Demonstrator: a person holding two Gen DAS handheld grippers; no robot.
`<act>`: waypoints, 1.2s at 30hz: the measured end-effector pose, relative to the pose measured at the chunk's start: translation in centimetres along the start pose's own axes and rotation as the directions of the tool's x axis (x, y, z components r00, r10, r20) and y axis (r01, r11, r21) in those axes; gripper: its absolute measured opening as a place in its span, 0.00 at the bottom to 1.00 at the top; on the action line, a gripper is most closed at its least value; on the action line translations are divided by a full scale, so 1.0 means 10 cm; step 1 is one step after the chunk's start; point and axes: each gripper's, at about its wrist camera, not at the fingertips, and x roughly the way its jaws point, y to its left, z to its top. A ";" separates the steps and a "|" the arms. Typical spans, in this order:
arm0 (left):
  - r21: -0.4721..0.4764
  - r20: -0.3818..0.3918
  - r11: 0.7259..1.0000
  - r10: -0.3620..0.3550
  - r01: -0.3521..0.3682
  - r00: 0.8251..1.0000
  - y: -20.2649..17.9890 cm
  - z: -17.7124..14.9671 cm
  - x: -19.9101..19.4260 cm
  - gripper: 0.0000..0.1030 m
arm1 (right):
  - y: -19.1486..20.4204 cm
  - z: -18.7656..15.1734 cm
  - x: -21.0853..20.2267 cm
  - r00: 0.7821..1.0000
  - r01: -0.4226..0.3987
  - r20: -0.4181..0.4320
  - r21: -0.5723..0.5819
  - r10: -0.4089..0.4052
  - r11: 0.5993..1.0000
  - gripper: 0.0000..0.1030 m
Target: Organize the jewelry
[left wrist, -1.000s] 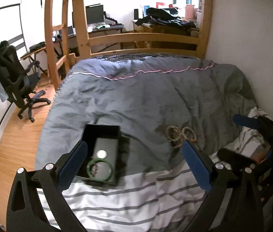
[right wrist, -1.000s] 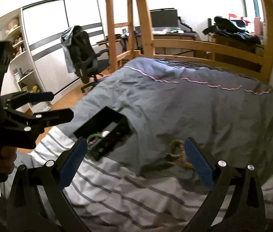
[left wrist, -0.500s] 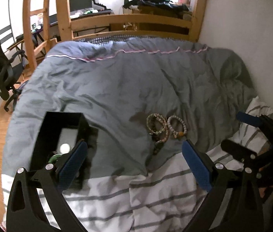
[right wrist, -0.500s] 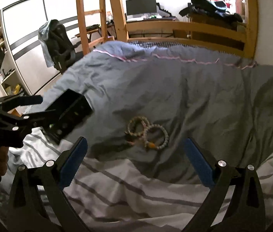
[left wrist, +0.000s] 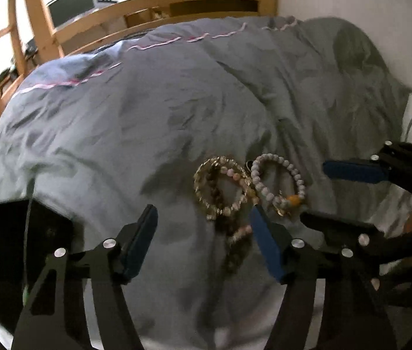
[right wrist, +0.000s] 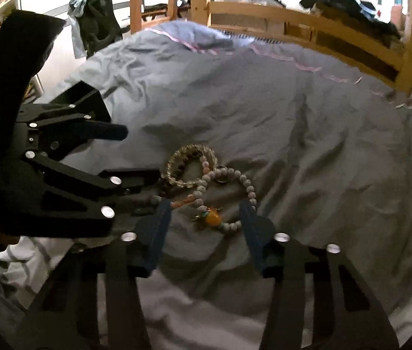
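Observation:
Several beaded bracelets lie tangled on the grey duvet point(left wrist: 153, 110). A white-bead bracelet with an amber bead point(left wrist: 276, 180) point(right wrist: 229, 201) lies on the right; a gold and pink beaded pile point(left wrist: 220, 189) point(right wrist: 188, 163) lies on the left. My left gripper point(left wrist: 203, 213) is open, low over the duvet just before the pile. My right gripper point(right wrist: 206, 207) is open, its fingers either side of the amber-bead bracelet. The black jewelry box point(left wrist: 31, 256) point(right wrist: 80, 99) sits to the left.
A wooden bed frame point(left wrist: 159, 3) and ladder stand at the far end. A white wall point(left wrist: 352, 0) runs on the right. Striped white bedding point(right wrist: 28, 256) lies near me. An office chair point(right wrist: 95, 23) and a desk with a monitor stand beyond the bed.
Both grippers have moved forward and down to the bracelets, which now look much larger. Both jaws have narrowed. The box has slid to the left edge of the left wrist view.

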 end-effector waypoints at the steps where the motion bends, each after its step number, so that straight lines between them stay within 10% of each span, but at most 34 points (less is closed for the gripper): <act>1: 0.015 -0.001 1.000 0.001 -0.001 1.000 -0.02 0.01 0.08 0.63 | -0.05 0.00 0.08 1.000 -0.020 -0.017 0.011 0.020 1.000 0.36; 8: 0.057 -0.031 0.998 0.006 -0.004 0.999 -0.11 0.01 0.50 0.62 | -0.07 -0.08 0.50 0.994 -0.045 -0.101 0.002 0.044 0.999 0.34; 18: -0.032 -0.061 0.997 -0.072 0.070 0.996 0.01 0.00 0.45 0.11 | -0.12 -0.08 0.40 0.997 -0.047 -0.060 0.037 0.050 0.998 0.14; 36: -0.095 -0.064 0.991 -0.099 0.093 0.993 0.16 -0.11 -0.38 0.08 | 0.12 -0.04 -0.40 0.977 -0.160 0.163 0.141 0.136 0.977 0.14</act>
